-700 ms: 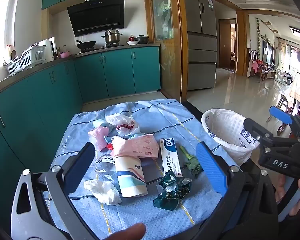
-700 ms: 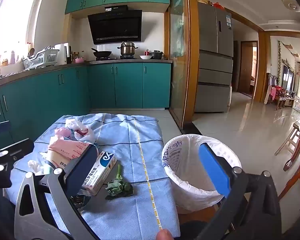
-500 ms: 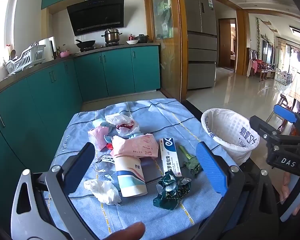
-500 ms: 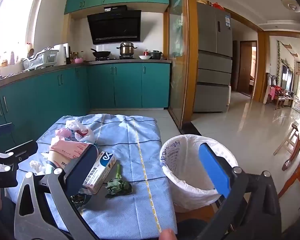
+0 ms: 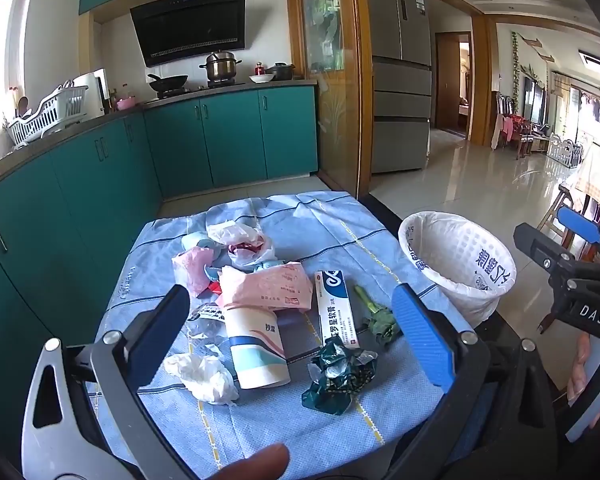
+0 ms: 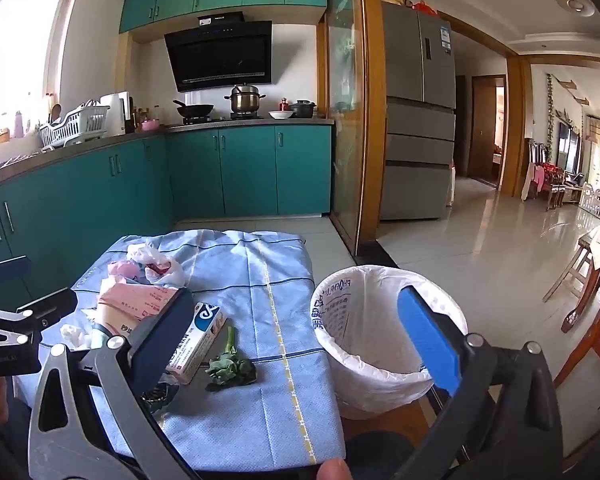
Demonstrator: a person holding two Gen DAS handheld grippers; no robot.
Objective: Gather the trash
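Both tools wide open, trash waiting

The left tool [image 5: 288, 336] is wide open and empty, and has hardly moved in the last moment. The right tool [image 6: 296, 336], also wide and empty, has slid a bit toward the white bin [image 6: 384, 336], so no pickup has started. The trash pile [image 5: 260, 304] lies mid-tabletop [image 5: 340, 232], just ahead of the left tool. The bin stands off the tabletop's right edge.

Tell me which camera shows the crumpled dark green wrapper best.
The left wrist view. The dark green wrapper lies whole and unobstructed on the blue cloth, just this side of the toothpaste box. In the right wrist view only a dark scrap of it shows behind that gripper's own left finger.
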